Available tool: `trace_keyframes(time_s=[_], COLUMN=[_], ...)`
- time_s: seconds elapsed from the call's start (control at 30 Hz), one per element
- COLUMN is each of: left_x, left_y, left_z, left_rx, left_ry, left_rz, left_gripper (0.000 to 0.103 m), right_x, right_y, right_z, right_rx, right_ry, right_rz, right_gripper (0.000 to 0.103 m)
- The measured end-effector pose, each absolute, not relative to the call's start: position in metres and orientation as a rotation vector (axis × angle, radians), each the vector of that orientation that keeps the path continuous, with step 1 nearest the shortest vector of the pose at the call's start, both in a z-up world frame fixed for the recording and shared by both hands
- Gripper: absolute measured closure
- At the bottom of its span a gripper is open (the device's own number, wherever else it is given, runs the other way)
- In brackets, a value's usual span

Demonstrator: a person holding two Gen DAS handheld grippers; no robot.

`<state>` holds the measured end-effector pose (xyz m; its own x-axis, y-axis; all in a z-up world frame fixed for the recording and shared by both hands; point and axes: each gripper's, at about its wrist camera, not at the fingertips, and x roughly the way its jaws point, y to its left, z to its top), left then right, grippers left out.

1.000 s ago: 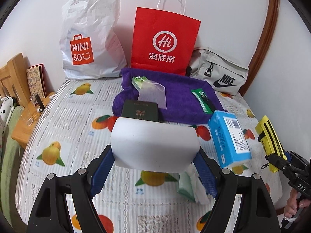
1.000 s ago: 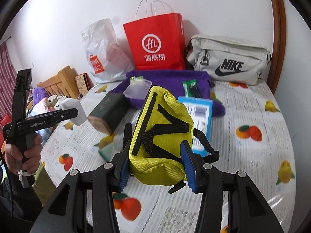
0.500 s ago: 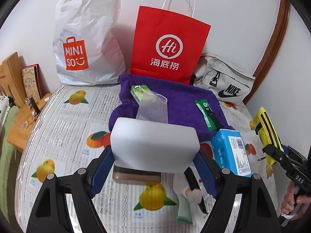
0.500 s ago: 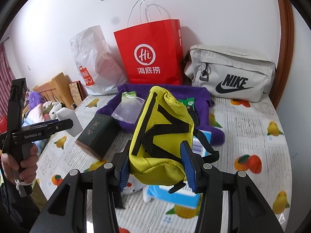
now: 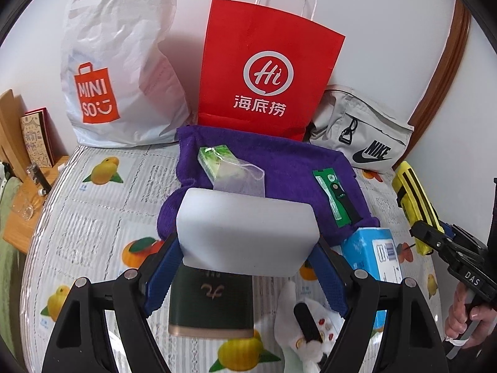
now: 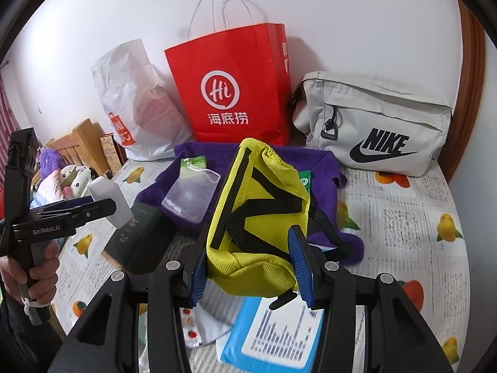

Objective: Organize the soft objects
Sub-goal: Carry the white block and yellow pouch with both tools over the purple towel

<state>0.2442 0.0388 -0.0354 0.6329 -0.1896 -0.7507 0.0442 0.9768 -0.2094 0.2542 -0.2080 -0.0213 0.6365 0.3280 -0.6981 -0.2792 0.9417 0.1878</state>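
Against the white wall at the far edge of the bed (image 5: 93,217) stand a white plastic bag (image 5: 124,62) that says MINISO, a red paper bag (image 5: 267,71) that says Hi with Chinese writing under it, and a grey bag (image 6: 376,124) that says NIKE. Just in front of them lies a purple towel (image 5: 295,171) with a clear pouch (image 5: 239,180) and a green packet (image 5: 334,195) on it. The left side of the fruit-print cover is bare and gives room to move, and so does the right side in front of the grey bag. The left gripper (image 5: 248,267) is spread wide and squeezes a white foam block (image 5: 248,233) between its blue pads, up in the air above a dark green box (image 5: 211,304). The right gripper (image 6: 251,267) is about half open and pinches a yellow pouch (image 6: 261,217) with black straps, held up over a blue box (image 6: 270,335) that has small print too blurry to read. The left tool's handle says GenRobot.AI, and the right tool's says DAS.
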Motion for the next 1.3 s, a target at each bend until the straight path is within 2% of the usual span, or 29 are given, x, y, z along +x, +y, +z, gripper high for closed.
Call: trace_keyframes(time_s=[0.6, 1.3], left_x=[0.311, 0.372], left_y=[0.026, 0.003], left_z=[-0.053, -0.102], left_rx=[-0.161, -0.148], left_ry=[0.934, 1.115], left_rz=[-0.138, -0.121], left_gripper=[0.023, 0.022], right_x=[0.331, 0.383], right_y=[-0.194, -0.189], right_z=[-0.049, -0.097], right_rx=[0.027, 0.006], right_ry=[0.860, 0.987], right_rz=[0.326, 0.361], right_gripper=[0.056, 0.055])
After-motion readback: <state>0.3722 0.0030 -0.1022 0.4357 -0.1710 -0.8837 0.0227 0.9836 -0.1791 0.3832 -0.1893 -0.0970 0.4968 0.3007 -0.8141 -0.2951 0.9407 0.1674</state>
